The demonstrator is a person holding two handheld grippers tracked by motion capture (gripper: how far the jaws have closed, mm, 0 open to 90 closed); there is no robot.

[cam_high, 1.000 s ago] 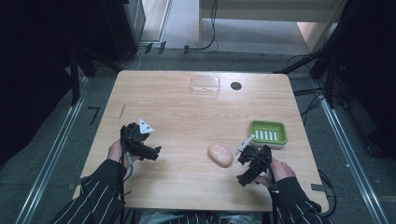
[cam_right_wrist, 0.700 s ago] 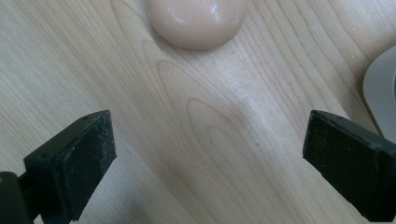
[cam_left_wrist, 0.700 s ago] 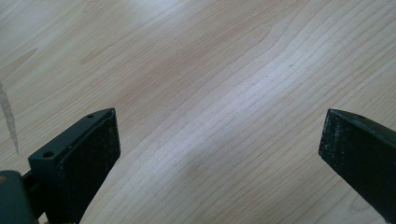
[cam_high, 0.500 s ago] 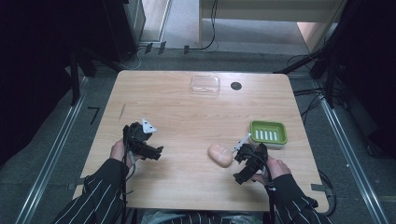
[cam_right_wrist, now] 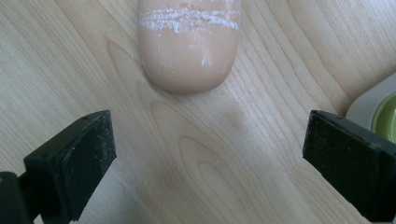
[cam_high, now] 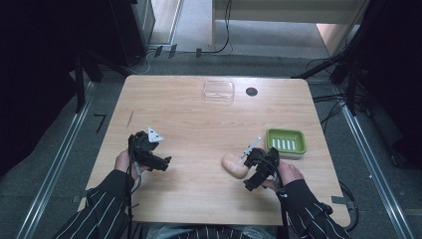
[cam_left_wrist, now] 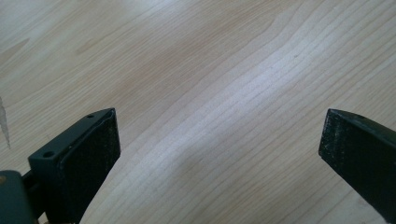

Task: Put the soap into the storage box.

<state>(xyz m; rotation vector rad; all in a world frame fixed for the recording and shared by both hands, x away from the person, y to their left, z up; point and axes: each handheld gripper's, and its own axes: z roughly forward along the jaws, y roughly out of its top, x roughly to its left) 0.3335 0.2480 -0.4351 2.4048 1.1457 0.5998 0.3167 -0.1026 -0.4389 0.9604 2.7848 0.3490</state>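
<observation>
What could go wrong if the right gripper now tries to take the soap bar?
1. The soap bar looks smooth and rounded, so it may slip out when the jaws of the right gripper close.
2. The green soap dish lies close beside the gripper; a wide jaw might knock it.
3. The bar lies flat on the table, so the jaws may scrape the wood.

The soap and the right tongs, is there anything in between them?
No. In the right gripper view only bare wooden table lies between the open right tongs and the soap. The high view shows them close together.
</observation>
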